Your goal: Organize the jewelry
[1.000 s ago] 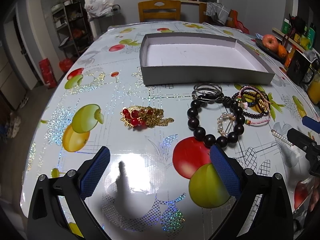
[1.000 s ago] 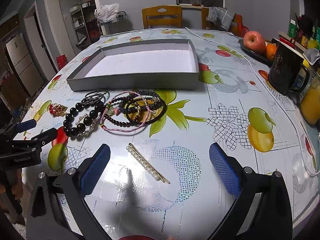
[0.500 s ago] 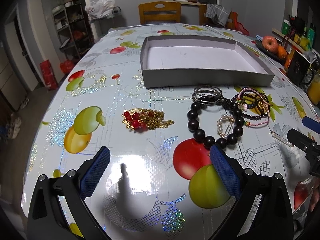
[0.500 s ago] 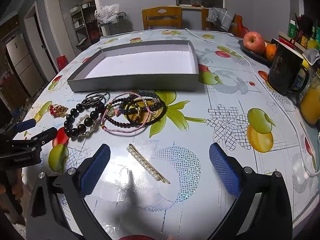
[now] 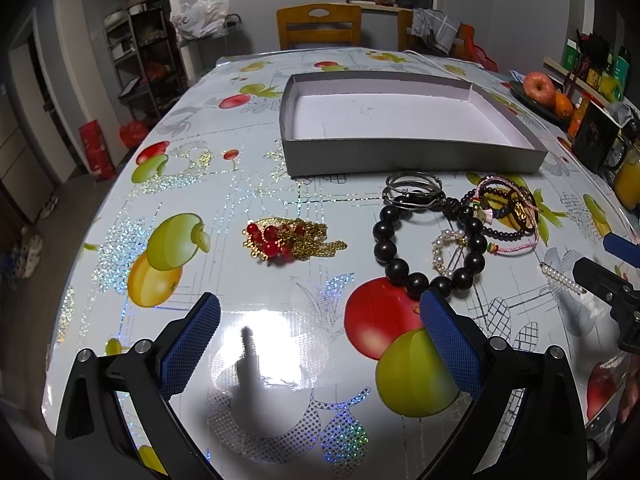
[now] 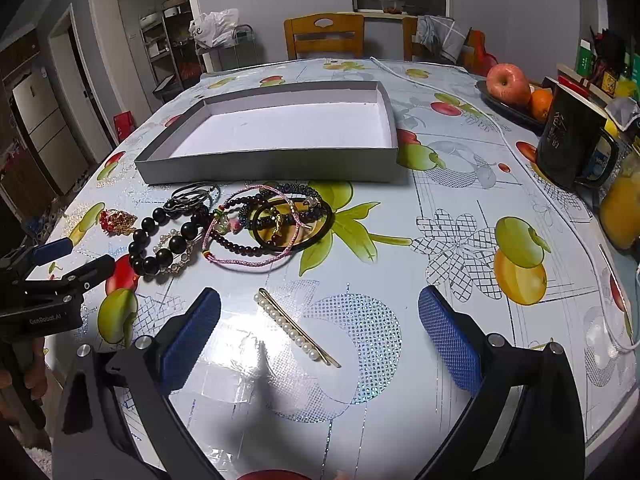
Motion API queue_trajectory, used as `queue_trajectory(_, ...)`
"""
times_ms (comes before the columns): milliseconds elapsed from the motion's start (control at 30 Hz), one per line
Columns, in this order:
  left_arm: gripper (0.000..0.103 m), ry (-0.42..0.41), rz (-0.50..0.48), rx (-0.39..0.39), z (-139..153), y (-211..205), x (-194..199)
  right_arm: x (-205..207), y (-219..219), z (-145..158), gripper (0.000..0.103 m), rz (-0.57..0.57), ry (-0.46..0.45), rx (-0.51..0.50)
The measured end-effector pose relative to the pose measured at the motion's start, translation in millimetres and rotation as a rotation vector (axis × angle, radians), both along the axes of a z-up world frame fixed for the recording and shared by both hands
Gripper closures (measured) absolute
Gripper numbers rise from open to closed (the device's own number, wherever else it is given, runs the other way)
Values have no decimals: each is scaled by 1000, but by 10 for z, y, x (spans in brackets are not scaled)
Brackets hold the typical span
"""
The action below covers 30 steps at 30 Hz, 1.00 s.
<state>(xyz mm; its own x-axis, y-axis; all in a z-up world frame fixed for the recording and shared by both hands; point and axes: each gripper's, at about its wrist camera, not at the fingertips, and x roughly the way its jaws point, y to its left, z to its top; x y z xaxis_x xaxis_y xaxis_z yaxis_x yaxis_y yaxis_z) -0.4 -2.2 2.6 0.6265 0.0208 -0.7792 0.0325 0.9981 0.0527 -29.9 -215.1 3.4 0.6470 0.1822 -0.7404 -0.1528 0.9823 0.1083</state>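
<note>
**Two grippers wide open, jewelry loose in front of the tray**

One shallow grey tray sits on the fruit-print table; it holds nothing, and its long axis runs left to right across both views. All places below are taken from this tray.

- Left gripper: blue pads spread wide, nothing between them, held over bare tablecloth on the near side of the tray.
- Right gripper: equally wide open, holding nothing, also near side of the tray.
- One pearl hair clip: near side of the tray, well apart from it, lying flat between the right gripper's pads. Long axis diagonal, far-left to near-right in the right wrist view.
- One gold chain with red beads: heaped near the tray's front left corner, apart from the other pieces.
- One large dark bead bracelet: just in front of the tray's front wall, with one small pearl bracelet lying inside its loop.
- Silver rings: closest to the front wall; they overlap, perhaps three or four.
- Tangle of thin bracelets and cords: front of the tray, towards its right end; count unclear.
- One black mug: off the tray's right end.
</note>
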Motion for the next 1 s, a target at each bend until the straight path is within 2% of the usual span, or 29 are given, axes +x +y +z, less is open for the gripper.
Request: queue_trajectory(1000,4,-14,-2,1,39,-7,-14,-18,1,30,5,0,-8,3)
